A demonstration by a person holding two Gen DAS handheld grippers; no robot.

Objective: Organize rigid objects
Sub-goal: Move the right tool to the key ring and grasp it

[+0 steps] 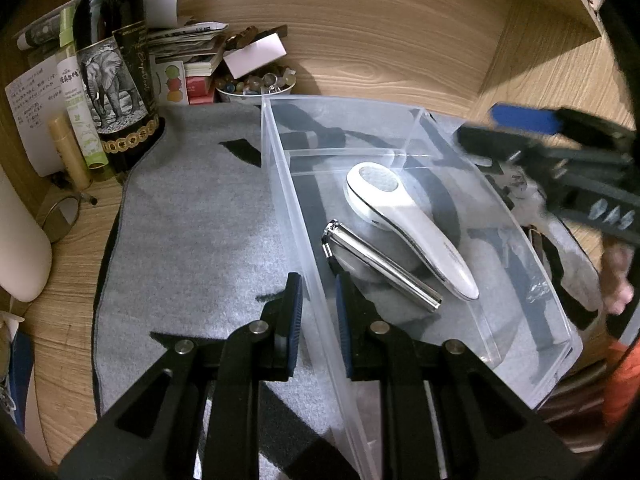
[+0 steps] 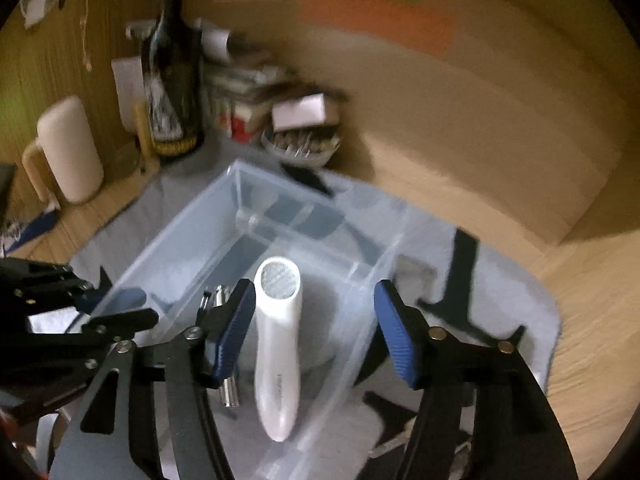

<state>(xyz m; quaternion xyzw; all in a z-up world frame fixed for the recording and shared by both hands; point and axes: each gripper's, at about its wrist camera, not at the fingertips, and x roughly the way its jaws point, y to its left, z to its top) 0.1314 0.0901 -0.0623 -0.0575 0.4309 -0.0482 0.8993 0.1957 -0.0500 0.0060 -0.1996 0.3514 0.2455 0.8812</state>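
Clamping the near side wall of the clear plastic bin (image 1: 400, 132), the left gripper (image 1: 319, 292) has its blue pads drawn narrow, one outside the wall and one inside. Just ahead of its inner pad, on the bin floor, lies a chrome metal tool (image 1: 384, 268), and touching along that tool's far side lies the white handheld device (image 1: 404, 224), its round mesh head pointing away from the tongs and its slim handle running back toward the right. This view alone shows sharply what stands beyond the tongs to the left: a dark wine bottle (image 1: 116, 80) with an elephant label, a bowl of beads (image 1: 256, 88) and stacked papers, all on the wooden desk beside the grey cloth (image 1: 192, 220) under the bin. The right gripper (image 1: 560, 140) enters at the right edge, blurred, with a person's fingertips (image 1: 616, 280) below it.

From the right wrist, the picture is smeared. The right gripper (image 2: 316, 320) stands wide, nothing between its pads, above the bin (image 2: 192, 232). The white device (image 2: 280, 344) lies lengthwise below the gap, nearer the left pad, mesh head farthest from the tongs. The metal tool (image 2: 226, 392) is mostly hidden behind that left pad. Only here does the left gripper (image 2: 108, 312) show from the side, at the bin's left wall, and a cream mug (image 2: 68, 148) stands far left.
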